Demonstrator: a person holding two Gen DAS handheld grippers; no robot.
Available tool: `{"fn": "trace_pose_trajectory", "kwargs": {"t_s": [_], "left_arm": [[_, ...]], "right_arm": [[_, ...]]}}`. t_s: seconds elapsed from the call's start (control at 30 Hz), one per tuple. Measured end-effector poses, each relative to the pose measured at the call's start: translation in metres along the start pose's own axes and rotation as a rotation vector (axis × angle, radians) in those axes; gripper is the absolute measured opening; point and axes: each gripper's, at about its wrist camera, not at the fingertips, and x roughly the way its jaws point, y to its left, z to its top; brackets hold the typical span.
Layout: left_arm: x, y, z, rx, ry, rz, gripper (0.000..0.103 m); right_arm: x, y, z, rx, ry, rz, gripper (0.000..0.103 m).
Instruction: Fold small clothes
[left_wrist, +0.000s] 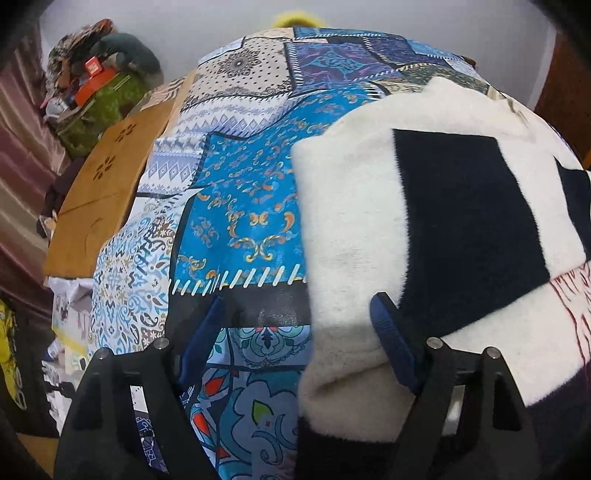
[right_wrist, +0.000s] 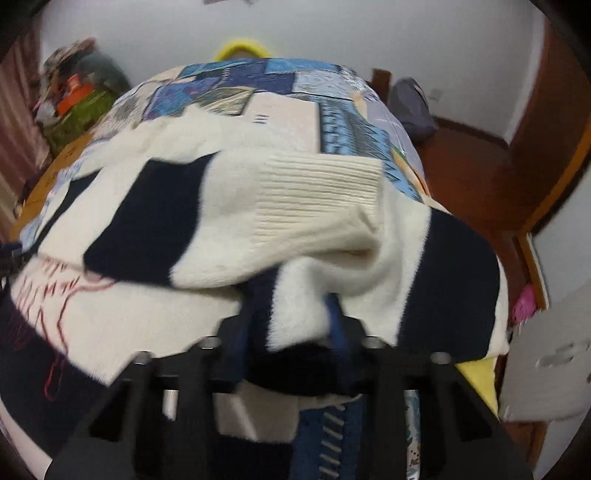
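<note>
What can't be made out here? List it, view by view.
- Left wrist view: the sweater runs off the right edge, so its full shape is unknown.
- Left wrist view: the left hand-held gripper stands open; whether its right finger touches the sweater is unclear.
- Right wrist view: the right hand-held gripper fingertips are buried in blurred fabric.
- Right wrist view: the sleeve hides the sweater's middle.

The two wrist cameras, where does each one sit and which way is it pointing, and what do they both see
Left wrist: on the left gripper, looking forward and down along the bed; open blue fingers straddle the sweater edge on the quilt.
Right wrist: on the right gripper, looking the same way along the bed; its fingers are shut on the sweater, a ribbed cuff draped ahead.
Shared: the sweater, the quilt, a yellow object beyond the bed, and the clutter pile at left.
</note>
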Motion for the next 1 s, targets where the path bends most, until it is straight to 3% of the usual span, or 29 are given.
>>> {"fn": "trace_pose_trajectory", "kwargs": {"t_s": [0.03, 0.1, 0.33, 0.5, 0.67, 0.77, 1.0], "left_arm": [[0.000, 0.001, -0.001, -0.004, -0.001, 0.000, 0.083], [0.002, 0.002, -0.001, -0.015, 0.002, 0.000, 0.083], [0.003, 0.001, 0.001, -0.014, 0.005, 0.020, 0.083], [0.004, 0.004, 0.001, -0.030, 0.011, 0.006, 0.082], [-0.002, 0.015, 0.002, -0.095, 0.026, -0.045, 0.081], [-0.013, 0.015, 0.001, -0.116, 0.020, -0.074, 0.078], [-0.066, -0.007, 0.015, -0.049, -0.112, -0.080, 0.078]], "right_arm": [[-0.002, -0.005, -0.001, 0.013, -0.010, -0.001, 0.014], [-0.012, -0.018, -0.002, 0.051, -0.047, 0.001, 0.012], [-0.066, -0.077, -0.002, 0.206, -0.198, -0.094, 0.011], [-0.089, -0.099, -0.003, 0.271, -0.239, -0.104, 0.011], [-0.091, -0.065, 0.004, 0.169, -0.258, -0.066, 0.011], [-0.082, -0.036, 0.008, 0.092, -0.224, -0.011, 0.013], [-0.064, 0.004, -0.002, 0.006, -0.179, 0.086, 0.030]]}}
